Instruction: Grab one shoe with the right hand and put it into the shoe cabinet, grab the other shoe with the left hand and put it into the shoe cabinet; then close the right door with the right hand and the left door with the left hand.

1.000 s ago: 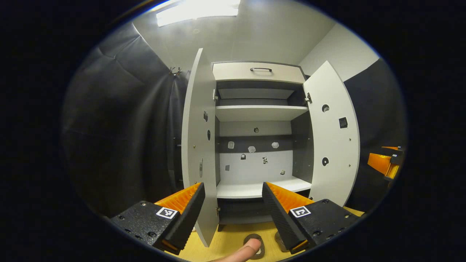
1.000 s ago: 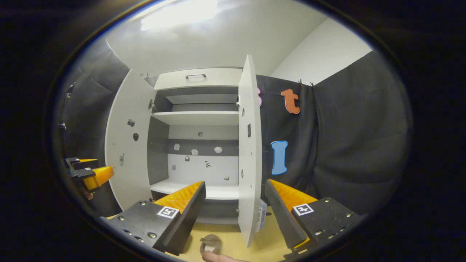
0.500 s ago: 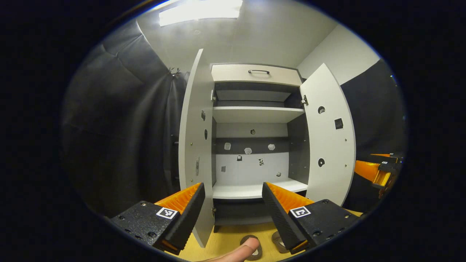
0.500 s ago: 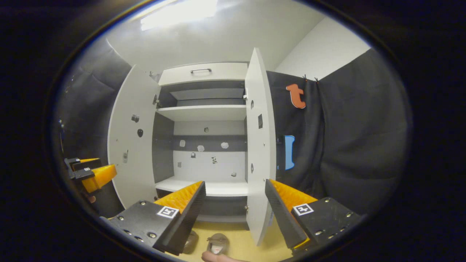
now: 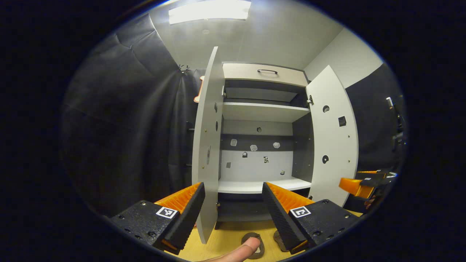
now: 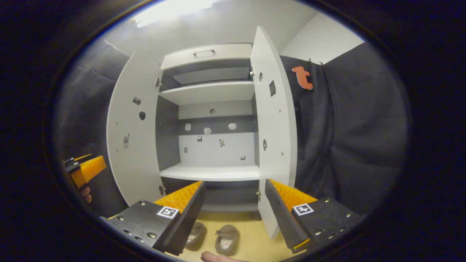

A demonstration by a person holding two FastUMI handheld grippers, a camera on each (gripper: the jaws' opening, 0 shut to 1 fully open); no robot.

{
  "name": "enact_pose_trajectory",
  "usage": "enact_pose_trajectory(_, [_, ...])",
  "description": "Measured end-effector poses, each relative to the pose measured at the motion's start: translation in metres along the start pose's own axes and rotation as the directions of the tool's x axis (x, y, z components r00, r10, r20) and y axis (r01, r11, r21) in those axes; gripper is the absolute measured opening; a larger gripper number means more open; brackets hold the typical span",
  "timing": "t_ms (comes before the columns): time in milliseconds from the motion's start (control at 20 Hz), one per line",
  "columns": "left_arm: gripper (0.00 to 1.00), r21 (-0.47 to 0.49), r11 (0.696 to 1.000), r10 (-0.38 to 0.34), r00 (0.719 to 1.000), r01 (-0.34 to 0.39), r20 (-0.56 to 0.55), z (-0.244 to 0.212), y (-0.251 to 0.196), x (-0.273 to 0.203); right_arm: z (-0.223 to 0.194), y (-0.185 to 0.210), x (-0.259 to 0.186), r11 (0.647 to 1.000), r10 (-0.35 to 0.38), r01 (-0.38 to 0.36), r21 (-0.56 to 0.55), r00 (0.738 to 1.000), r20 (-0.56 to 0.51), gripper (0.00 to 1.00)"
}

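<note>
Opening step: my right gripper (image 6: 233,203), fingers spread and empty, faces the open shoe cabinet (image 6: 213,173) and must descend onto one shoe (image 6: 227,239).

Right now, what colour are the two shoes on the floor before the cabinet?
The shoes are brownish grey, on a yellow wooden floor; the right gripper view shows them best.

A pair of brown suede slippers (image 6: 213,238) lies side by side on the pale wooden floor (image 6: 251,242), before the open white-and-grey shoe cabinet (image 6: 213,171).
</note>
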State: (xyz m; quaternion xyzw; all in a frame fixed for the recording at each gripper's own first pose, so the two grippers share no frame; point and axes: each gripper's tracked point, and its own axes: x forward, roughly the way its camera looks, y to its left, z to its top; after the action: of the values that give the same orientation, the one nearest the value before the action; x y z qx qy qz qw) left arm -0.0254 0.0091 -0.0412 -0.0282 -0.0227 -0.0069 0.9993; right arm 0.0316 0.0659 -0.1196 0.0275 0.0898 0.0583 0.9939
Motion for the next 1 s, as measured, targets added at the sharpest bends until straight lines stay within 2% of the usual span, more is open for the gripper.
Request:
enact_pose_trajectory(250, [0.96,0.016,1.0,0.014,1.0,-0.014,0.011,-0.011,0.0,-0.018,-0.078,0.028,0.023,0.998,0.056,-0.057,-0.003,0.993,-0.108,0.98])
enact_pose_trajectory(450, [0.96,0.02,1.0,0.013,1.0,-0.013,0.015,-0.009,-0.002,-0.023,-0.157,0.042,0.047,0.995,0.042,-0.06,-0.077,0.974,-0.222,0.98])
enact_pose_trajectory(600, [0.97,0.016,1.0,0.004,1.0,-0.004,0.011,-0.006,-0.004,-0.023,-0.225,0.044,0.064,0.996,0.019,-0.048,-0.08,0.943,-0.332,0.99])
enact_pose_trajectory(800, [0.96,0.03,0.999,0.02,0.999,-0.021,0.045,0.01,-0.003,-0.023,-0.308,0.043,0.074,0.999,0.019,-0.04,-0.032,0.871,-0.491,0.99])
enact_pose_trajectory(900, [0.97,0.043,0.999,0.022,0.997,-0.025,0.069,0.019,-0.005,-0.023,-0.332,0.046,0.077,0.999,0.03,-0.043,-0.012,0.85,-0.526,0.98])
enact_pose_trajectory(1000, [0.96,0.044,0.999,0.007,0.996,-0.011,0.087,0.024,-0.011,-0.024,-0.346,0.05,0.078,0.999,0.032,-0.037,0.002,0.833,-0.552,0.9])
